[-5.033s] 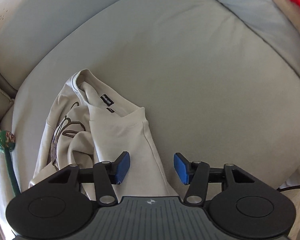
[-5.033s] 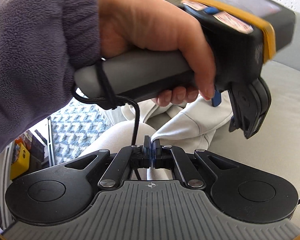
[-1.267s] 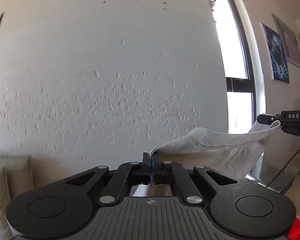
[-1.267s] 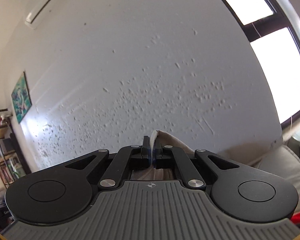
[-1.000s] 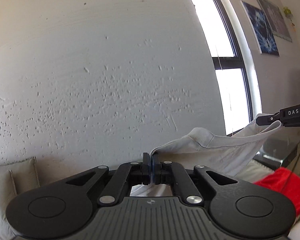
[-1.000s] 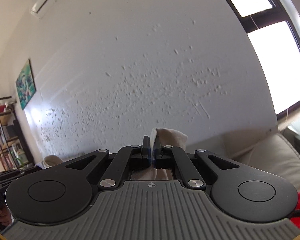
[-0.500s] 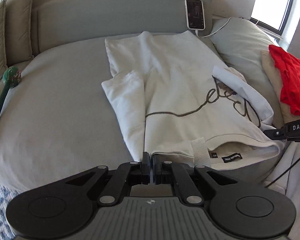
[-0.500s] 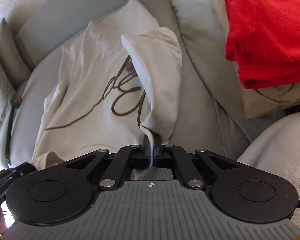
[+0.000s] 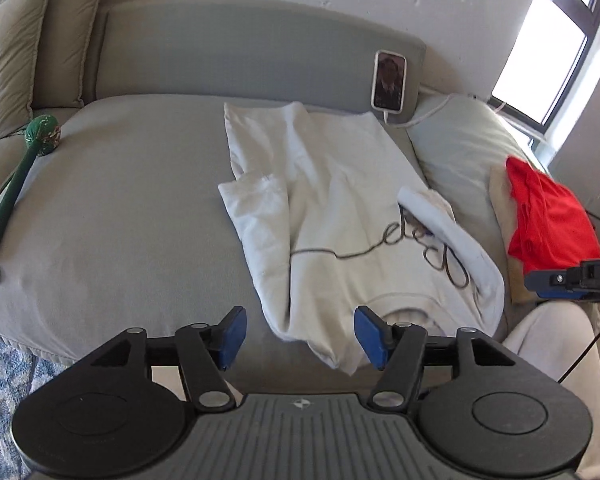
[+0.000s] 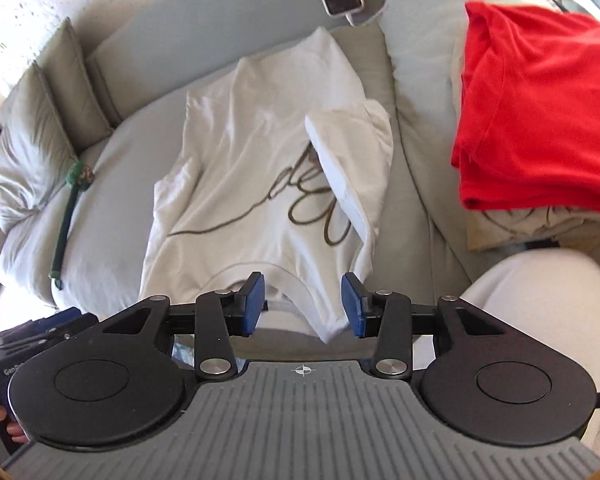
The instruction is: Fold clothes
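Observation:
A cream sweatshirt [image 9: 340, 208] with a dark looping script print lies spread on the grey sofa seat [image 9: 120, 208], neck end toward me, both sleeves folded inward. My left gripper [image 9: 298, 334] is opening over its near left shoulder; the cloth hangs between the blue pads without being pressed. My right gripper [image 10: 303, 306] is also opening at the near right shoulder of the sweatshirt [image 10: 252, 168], and the fabric corner droops loose between its pads. The right gripper's tip [image 9: 572, 278] shows at the left view's right edge.
A red garment [image 10: 536, 120] lies on a beige one on the right cushion. A phone [image 9: 389, 80] on a white cable leans against the backrest. A green long-handled massage mallet [image 9: 18, 176] rests at the seat's left. A patterned rug [image 9: 0, 372] is below.
Both grippers came down from holding the sweatshirt up against the wall, laid it flat on the sofa, and their jaws have parted, letting go of the shoulders.

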A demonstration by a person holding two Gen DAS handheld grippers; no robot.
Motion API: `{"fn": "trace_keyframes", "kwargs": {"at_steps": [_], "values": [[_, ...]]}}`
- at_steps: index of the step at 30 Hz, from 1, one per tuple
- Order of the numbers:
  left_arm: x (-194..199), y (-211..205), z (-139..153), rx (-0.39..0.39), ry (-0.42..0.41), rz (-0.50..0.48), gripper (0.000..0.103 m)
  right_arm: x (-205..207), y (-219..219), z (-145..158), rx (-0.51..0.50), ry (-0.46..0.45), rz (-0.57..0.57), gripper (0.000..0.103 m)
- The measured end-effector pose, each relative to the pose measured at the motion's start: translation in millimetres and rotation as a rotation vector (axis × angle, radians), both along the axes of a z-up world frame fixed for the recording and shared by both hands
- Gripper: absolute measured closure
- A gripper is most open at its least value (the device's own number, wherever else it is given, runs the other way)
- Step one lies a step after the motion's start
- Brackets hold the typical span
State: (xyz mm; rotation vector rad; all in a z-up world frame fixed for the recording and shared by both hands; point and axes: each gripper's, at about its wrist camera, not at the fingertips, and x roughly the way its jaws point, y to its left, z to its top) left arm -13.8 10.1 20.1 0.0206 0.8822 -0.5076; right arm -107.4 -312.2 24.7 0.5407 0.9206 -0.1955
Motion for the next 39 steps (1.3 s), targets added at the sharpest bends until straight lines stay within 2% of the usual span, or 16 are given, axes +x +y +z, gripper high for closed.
{"fn": "trace_keyframes", "kwargs": {"at_steps": [3,5,10,13,16,21,25,27,29,31,33,36,39], "values": [[21.3,-2.7,2.8,-0.02,0.001,0.096,0.045,5.5,-6.0,15.2,0.002,-0.057,-0.021,0.058],[36.3,-4.1,2.4,-0.059,0.012,0.123,0.045,11.5,-10.5,23.2,0.012,-0.092,-0.029,0.058],[94.2,5.3,-16.7,-0.273,0.125,0.258,0.05,32.0,-18.0,35.0,0.035,-0.149,-0.031,0.058],[131.8,6.9,-35.6,-0.301,0.174,0.328,0.05,46.3,-19.8,36.4,0.062,-0.17,-0.04,0.058],[162.2,0.3,-57.7,-0.269,0.178,0.314,0.05,57.3,-17.9,34.3,0.091,-0.185,-0.024,0.058],[196.9,-0.7,-96.7,-0.357,0.226,0.329,0.05,69.8,-11.6,24.8,0.103,-0.17,-0.005,0.058],[212.5,-10.7,-115.1,-0.365,0.247,0.298,0.059,74.1,-9.5,18.4,0.096,-0.147,-0.009,0.058],[218.6,-15.0,-120.4,-0.339,0.241,0.298,0.062,75.0,-8.6,17.0,0.084,-0.137,-0.012,0.058],[224.3,-18.0,-125.3,-0.324,0.237,0.296,0.069,75.7,-7.6,15.7,0.078,-0.129,-0.011,0.058],[226.0,-20.6,-126.2,-0.316,0.23,0.272,0.094,76.6,-5.9,14.9,0.073,-0.122,-0.009,0.058],[220.7,-22.4,-119.0,-0.271,0.171,0.257,0.102,76.8,-4.1,14.8,0.067,-0.115,-0.009,0.058],[199.3,-7.8,-94.9,-0.285,0.055,0.287,0.102,75.9,-3.3,15.9,0.059,-0.112,-0.014,0.058],[171.3,22.7,-65.0,-0.305,-0.067,0.36,0.102,74.4,-5.6,14.7,0.064,-0.108,-0.028,0.058]]}}
